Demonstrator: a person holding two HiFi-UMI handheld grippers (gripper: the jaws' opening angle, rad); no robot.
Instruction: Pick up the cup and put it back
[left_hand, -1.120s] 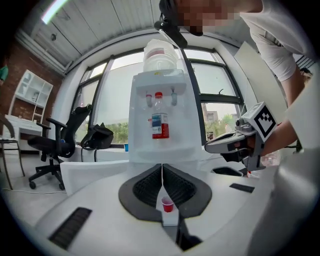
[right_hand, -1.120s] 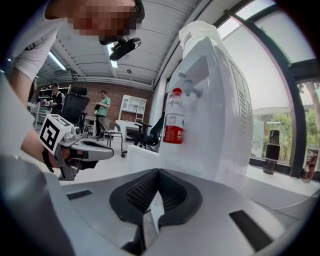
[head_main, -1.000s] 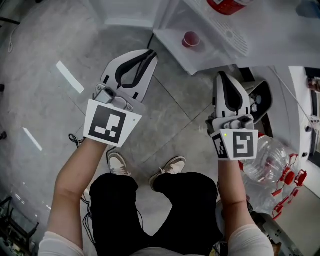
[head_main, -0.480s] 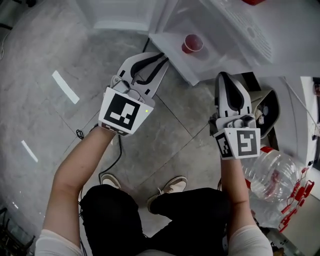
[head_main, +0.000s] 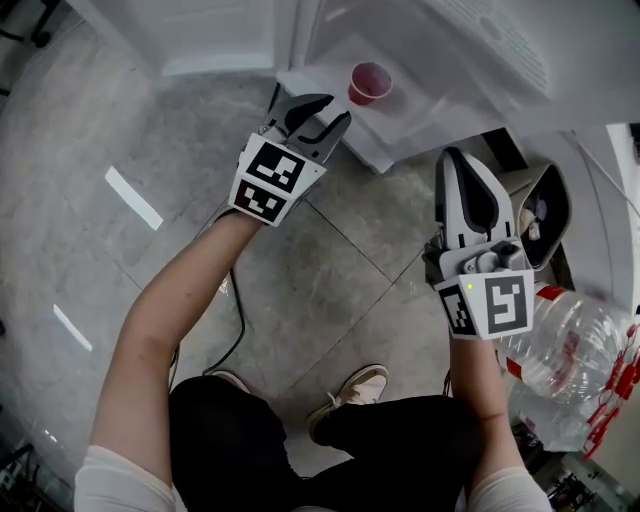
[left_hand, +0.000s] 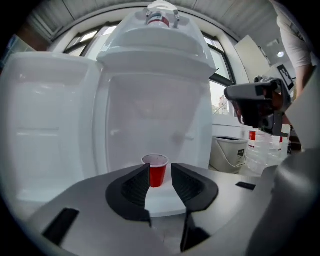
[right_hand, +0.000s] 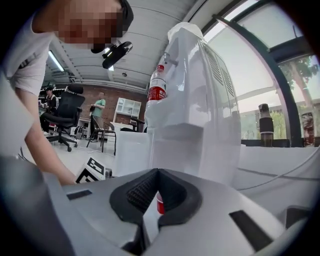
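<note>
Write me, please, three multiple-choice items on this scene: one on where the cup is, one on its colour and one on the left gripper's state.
1. Where does the cup stand?
A. on the floor
B. on the clear bottle
C. on the white ledge

2. What colour is the cup?
A. red
B. blue
C. green

3. How is the left gripper?
A. shut on the cup
B. open, gripping nothing
C. shut and empty

Answers:
1 C: the head view shows the cup upright on the white ledge.
2 A: it is red in both the head view and the left gripper view.
3 B: its jaws have just been opening and stand apart, and the cup is ahead of their tips, not between them.
</note>
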